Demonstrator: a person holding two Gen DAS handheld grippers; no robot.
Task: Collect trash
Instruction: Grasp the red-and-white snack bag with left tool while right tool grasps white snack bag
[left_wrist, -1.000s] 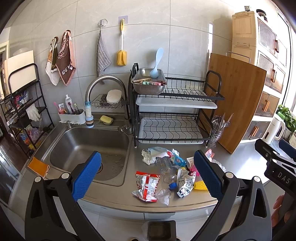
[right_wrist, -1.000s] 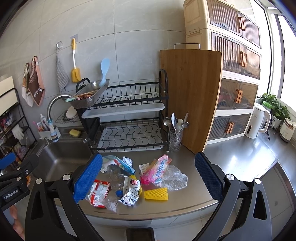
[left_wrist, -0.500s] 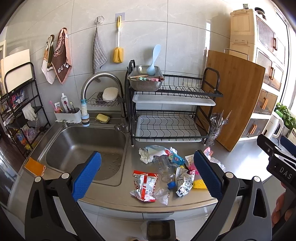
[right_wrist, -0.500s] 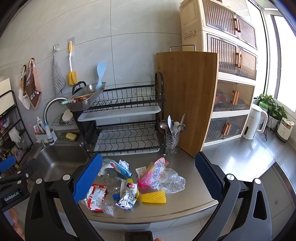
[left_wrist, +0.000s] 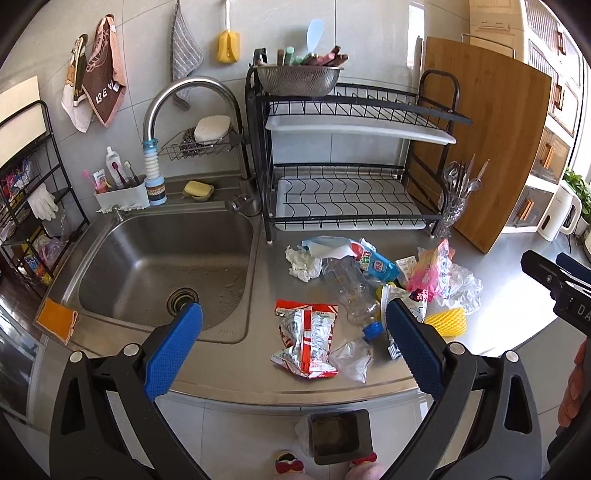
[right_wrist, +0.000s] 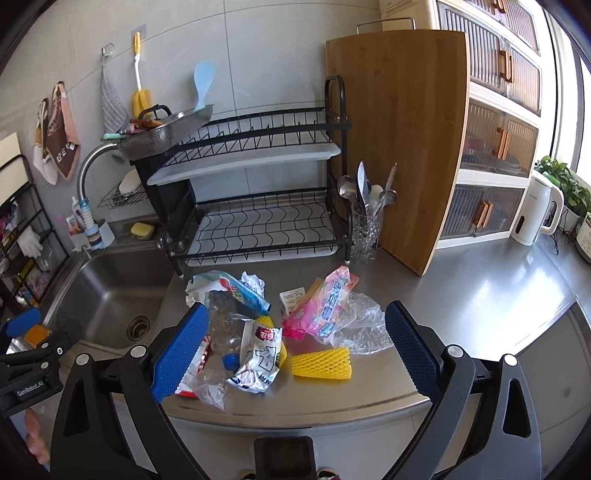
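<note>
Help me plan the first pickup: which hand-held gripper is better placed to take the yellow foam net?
Right. The yellow foam net lies between the right hand-held gripper's closing, empty jaws; the left hand-held gripper frames the red wrapper instead.

The left tool's blue pad hides part of the silver wrapper behind it.
</note>
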